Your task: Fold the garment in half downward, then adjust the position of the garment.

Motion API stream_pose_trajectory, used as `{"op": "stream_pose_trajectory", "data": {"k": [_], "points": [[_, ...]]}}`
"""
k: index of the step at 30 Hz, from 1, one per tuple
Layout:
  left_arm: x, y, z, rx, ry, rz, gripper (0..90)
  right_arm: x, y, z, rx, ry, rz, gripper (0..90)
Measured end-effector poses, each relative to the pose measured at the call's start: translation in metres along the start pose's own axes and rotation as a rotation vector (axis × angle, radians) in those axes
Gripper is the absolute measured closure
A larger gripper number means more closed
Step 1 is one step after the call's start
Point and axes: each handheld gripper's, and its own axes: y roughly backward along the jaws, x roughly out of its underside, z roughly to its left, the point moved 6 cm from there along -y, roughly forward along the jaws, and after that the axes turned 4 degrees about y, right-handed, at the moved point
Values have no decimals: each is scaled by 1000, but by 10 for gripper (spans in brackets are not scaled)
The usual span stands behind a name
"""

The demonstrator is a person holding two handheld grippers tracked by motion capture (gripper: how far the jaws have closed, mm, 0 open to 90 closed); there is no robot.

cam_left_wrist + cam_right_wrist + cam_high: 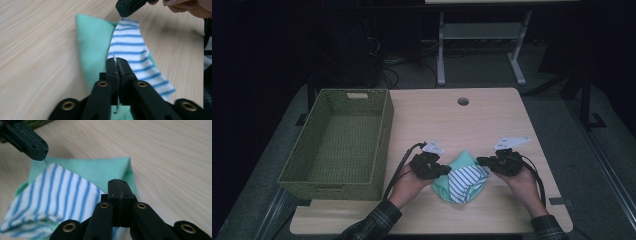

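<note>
I see a light wood-grain table [492, 120] with a round cable hole [463, 101] near its far edge; the room behind it is dark, with grey carpet [482, 67], a white desk frame [477, 45] and loose cables [387, 70] on the floor. A green woven basket [384, 135] sits on the table's left side, hanging over the left edge. The cloth [461, 177], mint green with a blue-and-white striped face folded over it, lies near the front edge, right of the basket and well apart from it, between my two grippers. Left gripper [443, 170] is at the cloth's left edge; in the left gripper view its jaws are pressed together with a thin bit of cloth pinched between the tips [115, 65]. Right gripper [482, 161] is at the cloth's right edge; in the right gripper view its jaws [119, 188] are closed flush right over the cloth's edge, but I cannot tell if any fabric is caught in them. Both hands, left hand [409, 185] and right hand [524, 182], come in from the front edge, plaid sleeves [372, 222] showing.
</note>
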Motion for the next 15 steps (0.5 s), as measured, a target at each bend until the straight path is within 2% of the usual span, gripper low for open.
{"op": "stream_pose_trajectory", "data": {"k": [8, 9, 10, 13, 15], "points": [[8, -1, 7, -35, 0, 28, 895, -22, -28, 15, -51, 23, 4, 896], [8, -2, 8, -37, 9, 21, 895, -24, -32, 15, -54, 31, 6, 896], [9, -3, 10, -41, -3, 35, 895, -25, -36, 16, -57, 36, 6, 896], [11, -8, 14, -48, 9, 44, 895, -27, -48, 16, -60, 45, 22, 897], [13, -12, 18, -57, 10, 60, 895, -25, -55, 15, -58, 30, 42, 897]]}}
